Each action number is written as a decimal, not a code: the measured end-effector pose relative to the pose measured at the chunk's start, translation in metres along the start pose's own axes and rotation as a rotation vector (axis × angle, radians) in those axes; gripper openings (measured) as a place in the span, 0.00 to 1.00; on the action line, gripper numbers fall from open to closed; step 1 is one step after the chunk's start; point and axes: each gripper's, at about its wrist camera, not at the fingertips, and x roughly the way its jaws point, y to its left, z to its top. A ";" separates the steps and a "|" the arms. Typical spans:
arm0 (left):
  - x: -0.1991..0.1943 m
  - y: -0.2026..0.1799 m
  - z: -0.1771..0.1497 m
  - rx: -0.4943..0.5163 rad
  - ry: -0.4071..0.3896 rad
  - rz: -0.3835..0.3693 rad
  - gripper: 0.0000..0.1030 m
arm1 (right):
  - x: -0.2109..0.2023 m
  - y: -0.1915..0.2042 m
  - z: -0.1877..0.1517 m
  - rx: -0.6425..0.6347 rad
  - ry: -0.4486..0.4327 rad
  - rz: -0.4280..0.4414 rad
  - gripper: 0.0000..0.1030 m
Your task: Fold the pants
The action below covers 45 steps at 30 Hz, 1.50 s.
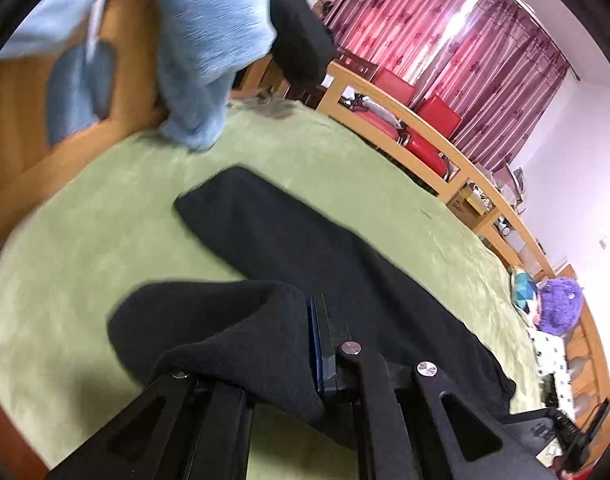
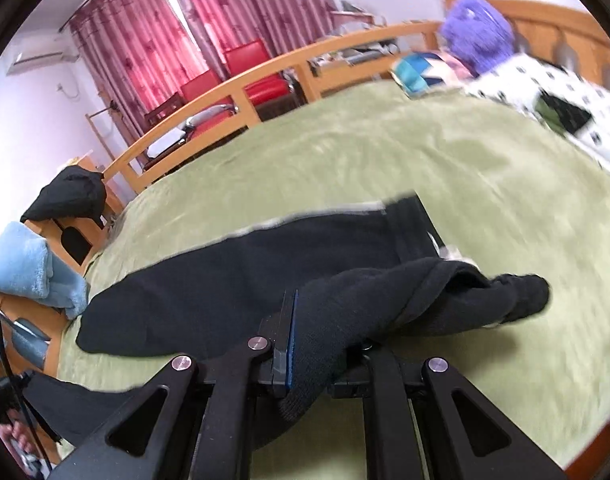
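Observation:
Black pants (image 1: 305, 240) lie stretched across a green bedspread (image 1: 85, 240). My left gripper (image 1: 305, 344) is shut on a fold of the black fabric, which drapes over its left finger and hides it. In the right wrist view the pants (image 2: 233, 276) run from the lower left to a waistband with a grey stripe at the right. My right gripper (image 2: 305, 340) is shut on another bunch of the same cloth, lifted off the bed. The fabric covers its right finger.
A light blue towel (image 1: 209, 52) and a black garment (image 1: 301, 36) hang at the bed's foot. A wooden rail (image 1: 425, 132) borders the far side, with red chairs (image 1: 421, 128) and red curtains behind. A purple plush toy (image 2: 477, 32) and a dotted pillow (image 2: 565, 92) lie at the headboard.

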 end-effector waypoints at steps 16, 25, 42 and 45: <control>0.186 -0.073 0.062 0.140 0.103 0.140 0.21 | 0.208 0.038 0.089 -0.027 0.112 -0.068 0.34; 0.120 -0.063 0.023 0.172 0.058 0.137 0.69 | 0.137 0.023 0.038 -0.118 0.110 -0.079 0.67; 0.167 -0.026 -0.080 -0.052 0.202 0.047 0.71 | 0.158 -0.040 -0.056 0.156 0.243 -0.079 0.69; 0.185 -0.022 -0.086 -0.102 0.214 0.019 0.70 | 0.167 -0.056 -0.063 0.262 0.214 -0.057 0.69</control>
